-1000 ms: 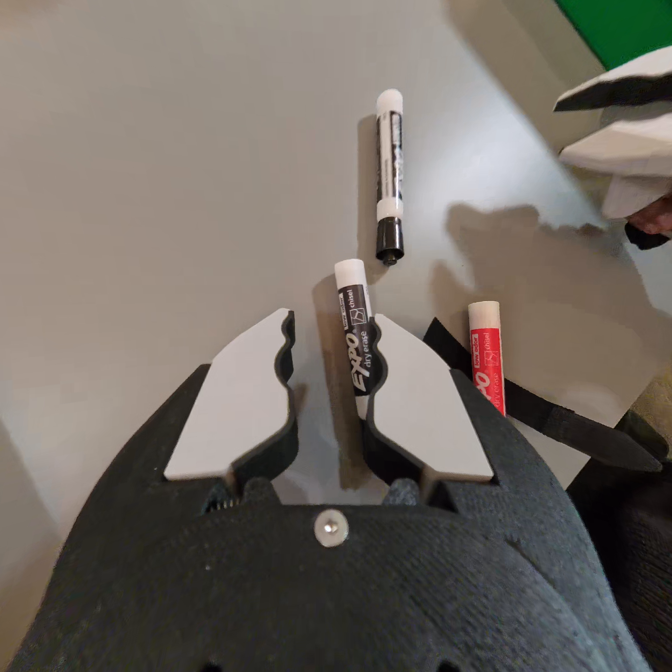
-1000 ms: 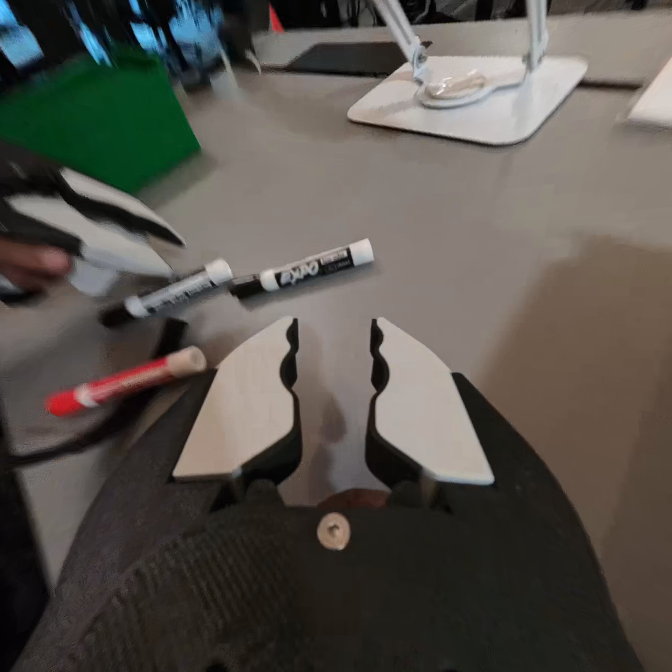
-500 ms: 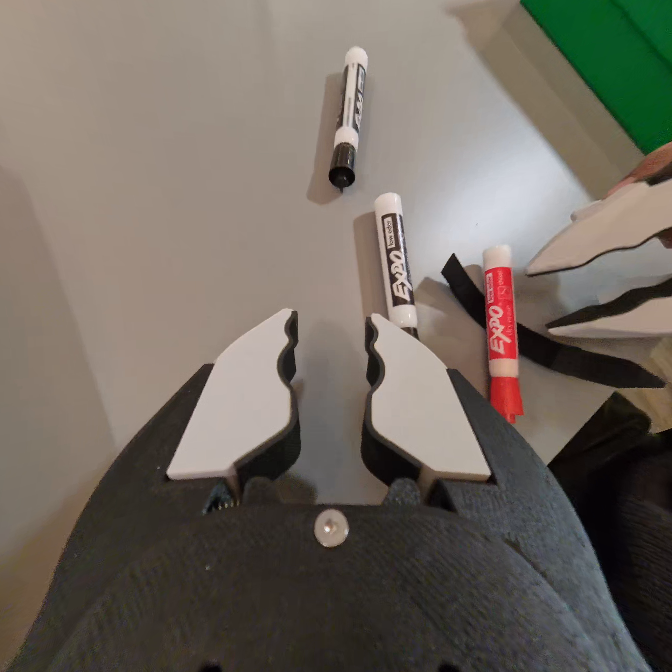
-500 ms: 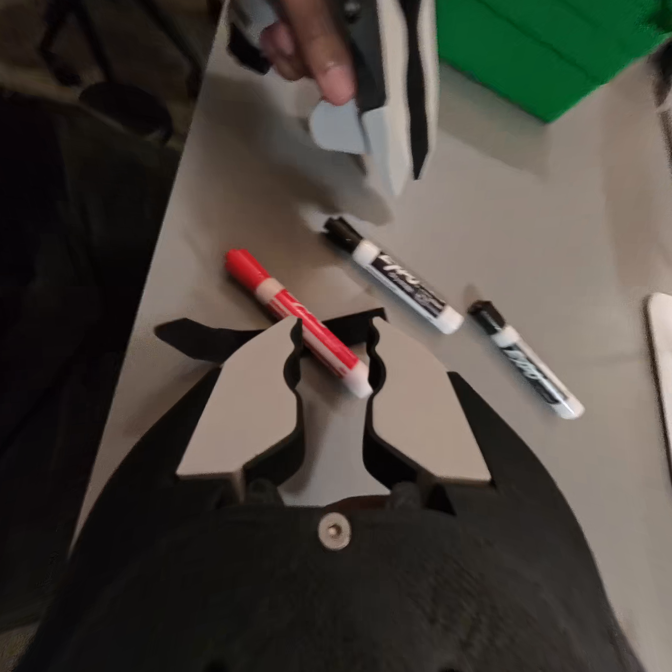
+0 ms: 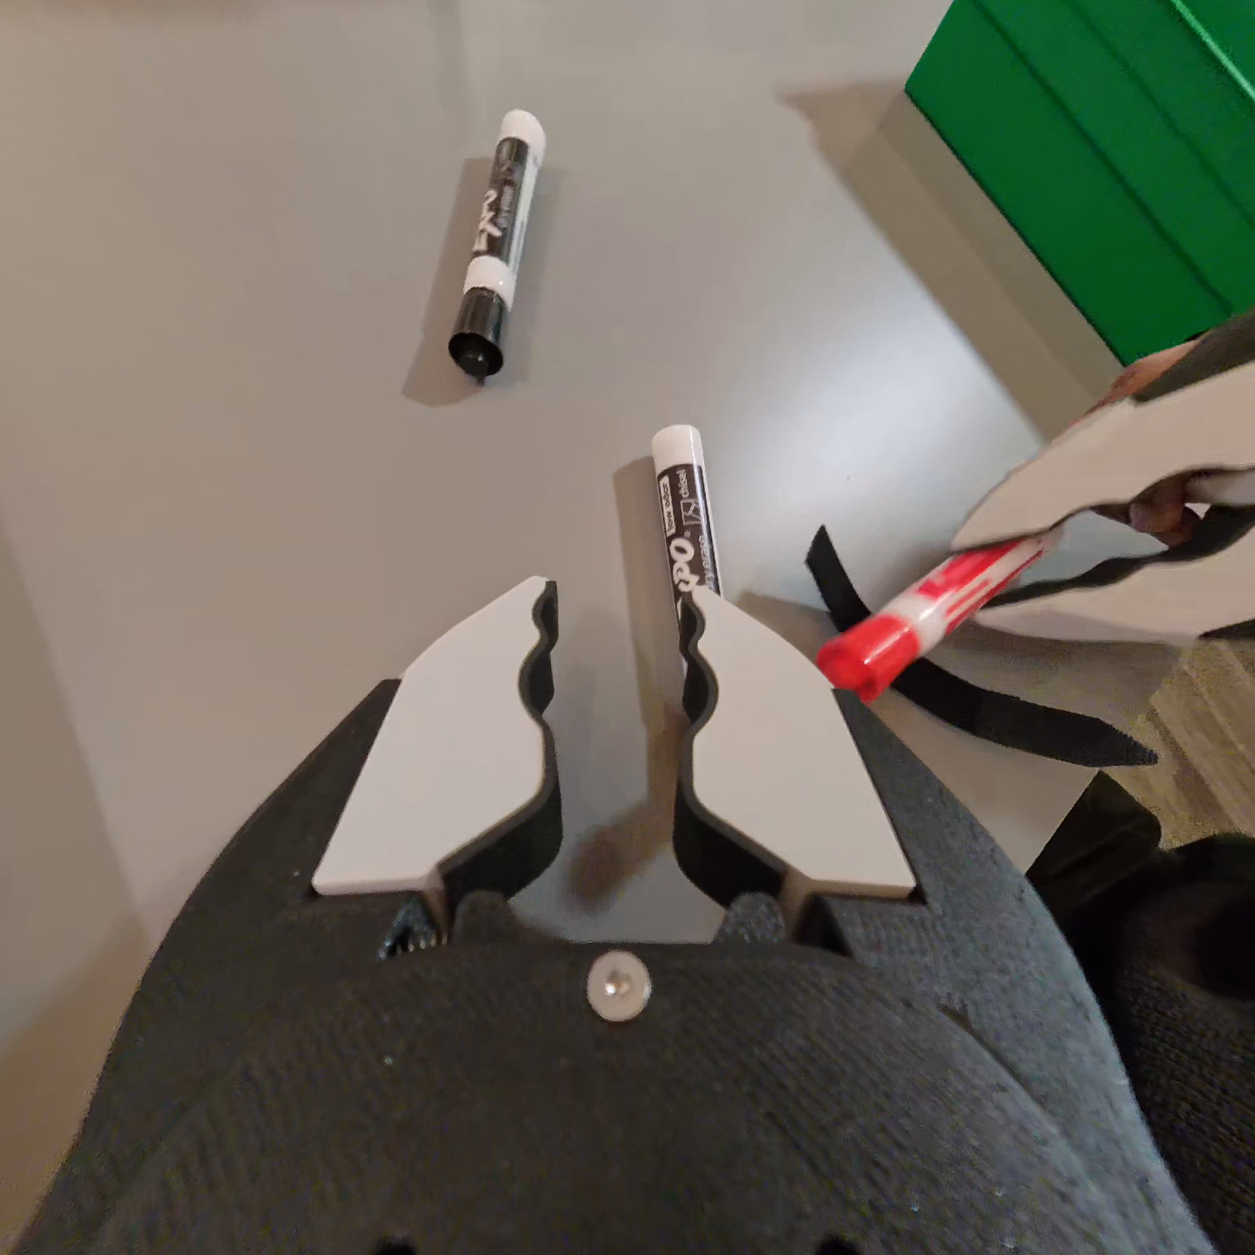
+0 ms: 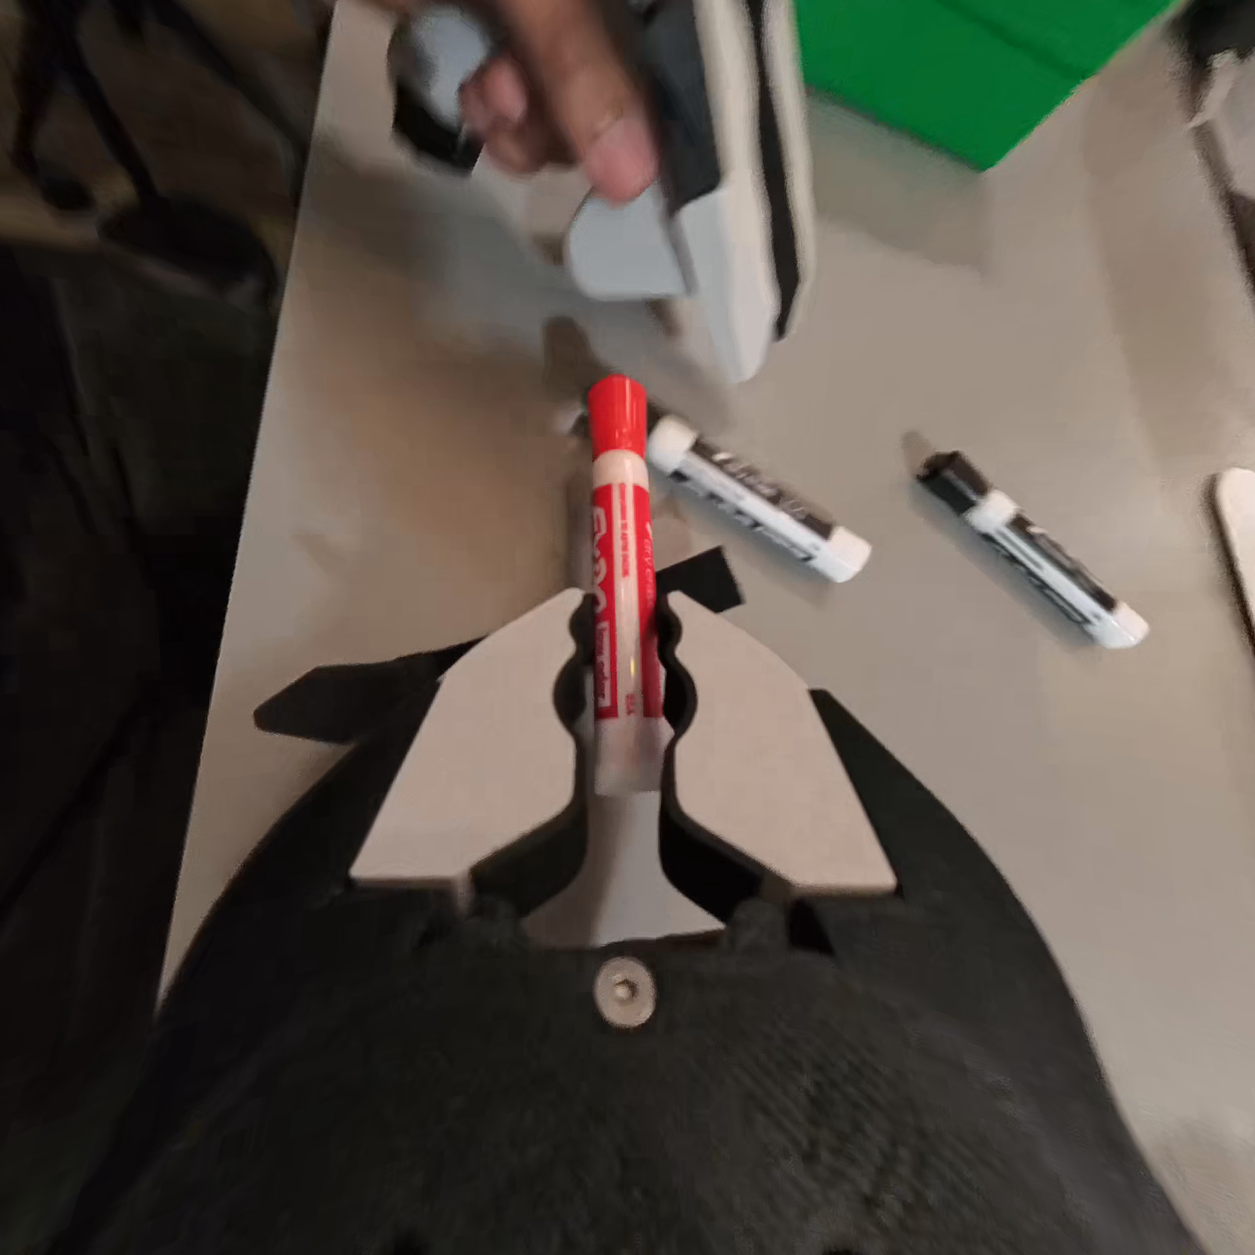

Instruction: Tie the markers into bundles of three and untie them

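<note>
Red marker (image 6: 616, 577) between right fingers (image 6: 499, 747)

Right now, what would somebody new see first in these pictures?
The red marker jumps out: the right gripper has it pinched between its fingers, lifted off the grey table above a black strap. Two black markers lie loose on the table near the open left gripper. A bright green box sits at the far edge.
</note>
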The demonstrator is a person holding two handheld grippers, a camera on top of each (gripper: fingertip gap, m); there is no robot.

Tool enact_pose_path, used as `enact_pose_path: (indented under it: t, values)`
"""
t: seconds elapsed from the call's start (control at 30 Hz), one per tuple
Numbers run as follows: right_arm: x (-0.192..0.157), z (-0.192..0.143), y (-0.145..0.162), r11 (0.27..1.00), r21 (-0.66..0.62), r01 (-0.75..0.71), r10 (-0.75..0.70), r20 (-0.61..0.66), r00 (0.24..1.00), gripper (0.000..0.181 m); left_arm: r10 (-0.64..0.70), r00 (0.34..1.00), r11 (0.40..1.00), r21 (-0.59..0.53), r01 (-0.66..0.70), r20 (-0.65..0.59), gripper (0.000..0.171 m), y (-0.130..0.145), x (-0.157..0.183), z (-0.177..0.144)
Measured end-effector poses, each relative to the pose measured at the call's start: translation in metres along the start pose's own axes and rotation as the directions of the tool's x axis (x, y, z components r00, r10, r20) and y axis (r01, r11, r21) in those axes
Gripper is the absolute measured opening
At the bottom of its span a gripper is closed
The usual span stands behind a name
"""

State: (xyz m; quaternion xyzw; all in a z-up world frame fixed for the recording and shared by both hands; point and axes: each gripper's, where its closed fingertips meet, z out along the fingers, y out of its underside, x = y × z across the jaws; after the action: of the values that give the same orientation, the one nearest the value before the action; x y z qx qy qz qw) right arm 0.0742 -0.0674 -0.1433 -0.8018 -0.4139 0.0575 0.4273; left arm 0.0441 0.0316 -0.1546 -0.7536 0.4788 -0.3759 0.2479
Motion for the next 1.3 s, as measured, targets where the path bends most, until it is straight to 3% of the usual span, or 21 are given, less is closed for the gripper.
enact_pose_path:
  t: [0.13, 0.27, 0.37, 0.5, 0.6, 0.67, 0.83, 1.03, 1.2, 1.3]
  values:
    - [0.042, -0.028, -0.010, 0.934, 0.243, -0.261, 0.284, -0.067, 0.956, 0.018, 0.014, 1.000, 0.999, 0.047, -0.014, 0.005, 0.036, -0.011, 0.001, 0.002]
    - [0.066, -0.042, -0.006, 0.806, 0.378, -0.455, 0.499, -0.019, 0.867, 0.018, 0.041, 0.992, 0.980, 0.200, -0.017, -0.115, 0.036, -0.035, 0.027, -0.008]
    - [0.062, -0.039, -0.013, 0.794, 0.403, -0.454, 0.496, 0.001, 0.868, 0.018, 0.003, 0.969, 0.962, 0.264, 0.064, -0.247, 0.037, -0.046, 0.053, -0.014]
    - [0.049, -0.030, -0.031, 0.803, 0.416, -0.427, 0.459, 0.024, 0.888, 0.018, -0.037, 0.926, 0.960, 0.243, 0.137, -0.377, 0.040, -0.045, 0.080, -0.011]
    - [0.040, -0.025, -0.038, 0.809, 0.418, -0.414, 0.442, 0.034, 0.897, 0.018, -0.035, 0.899, 0.948, 0.269, 0.168, -0.437, 0.038, -0.052, 0.094, -0.015]
    - [0.036, -0.024, -0.037, 0.816, 0.413, -0.405, 0.434, 0.026, 0.901, 0.018, -0.052, 0.884, 0.940, 0.276, 0.200, -0.464, 0.020, -0.056, 0.098, -0.017]
    - [0.033, -0.029, -0.035, 0.824, 0.420, -0.380, 0.426, -0.017, 0.905, 0.018, -0.044, 0.851, 0.942, 0.262, 0.210, -0.523, 0.018, -0.062, 0.109, -0.015]
    - [0.036, -0.040, -0.007, 0.849, 0.374, -0.372, 0.448, -0.138, 0.883, 0.025, 0.042, 0.878, 0.954, 0.279, 0.106, -0.477, 0.018, -0.080, 0.116, -0.001]
    - [0.045, -0.056, 0.026, 0.826, 0.343, -0.447, 0.537, -0.236, 0.810, 0.039, 0.192, 0.952, 0.953, 0.277, -0.123, -0.239, 0.019, -0.102, 0.089, 0.036]
    - [0.046, -0.068, 0.040, 0.814, 0.344, -0.469, 0.562, -0.263, 0.784, 0.039, 0.277, 0.949, 0.942, 0.235, -0.238, -0.149, 0.019, -0.114, 0.077, 0.065]
